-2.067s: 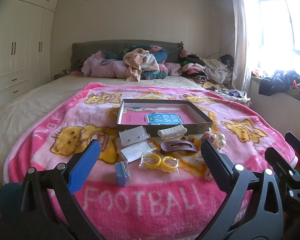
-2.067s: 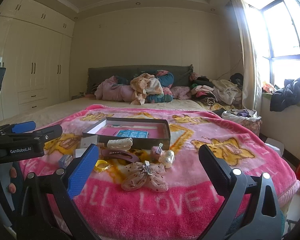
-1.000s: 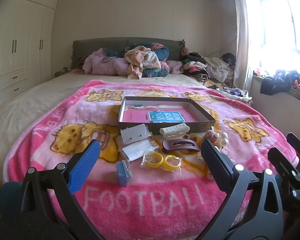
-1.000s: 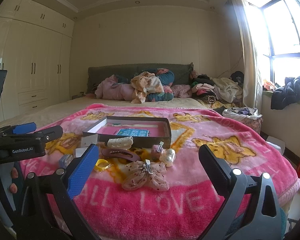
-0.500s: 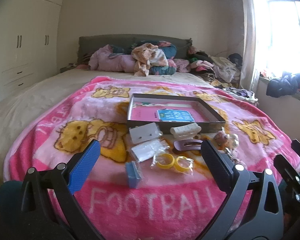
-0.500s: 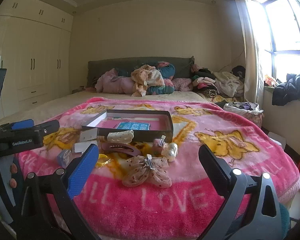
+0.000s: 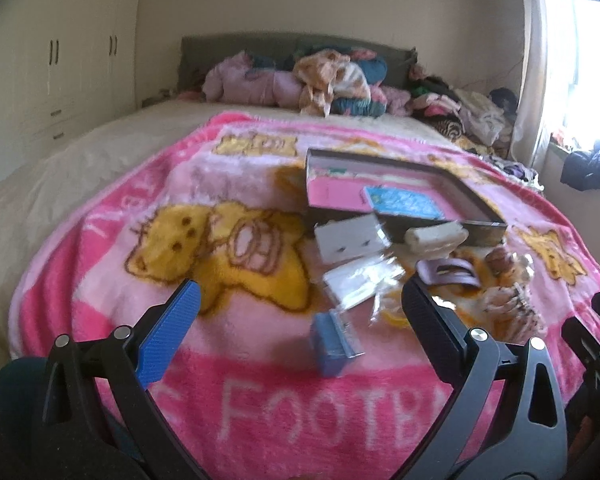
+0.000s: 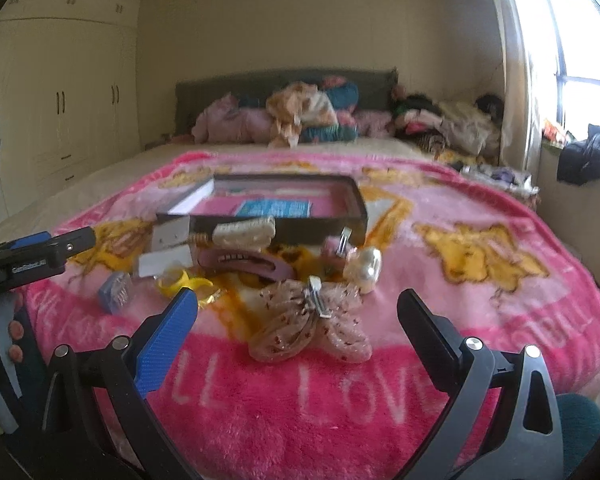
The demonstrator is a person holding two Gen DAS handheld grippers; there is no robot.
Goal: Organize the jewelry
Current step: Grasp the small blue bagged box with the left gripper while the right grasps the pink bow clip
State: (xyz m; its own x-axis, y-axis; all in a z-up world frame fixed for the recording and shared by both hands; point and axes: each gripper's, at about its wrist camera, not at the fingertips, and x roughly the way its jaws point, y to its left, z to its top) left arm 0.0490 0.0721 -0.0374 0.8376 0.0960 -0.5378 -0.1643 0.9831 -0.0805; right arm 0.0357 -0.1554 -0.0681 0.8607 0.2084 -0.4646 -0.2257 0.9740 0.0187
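Between my 2 spread fingers, the left gripper (image 7: 298,320) hangs wide apart and empty over the pink blanket (image 7: 100,216), a small blue box (image 7: 332,344) just ahead. My right gripper (image 8: 298,322) gapes too, gripping nothing, with the beige lace bow clip (image 8: 312,328) lying between its tips. Beyond: yellow rings (image 8: 180,278), a mauve claw clip (image 8: 244,262), a cream claw clip (image 8: 244,232), a pearly clip (image 8: 366,266), white earring cards (image 7: 350,238). Past them sits the shallow dark tray (image 8: 356,210), pink-lined, holding only a blue card (image 8: 274,208).
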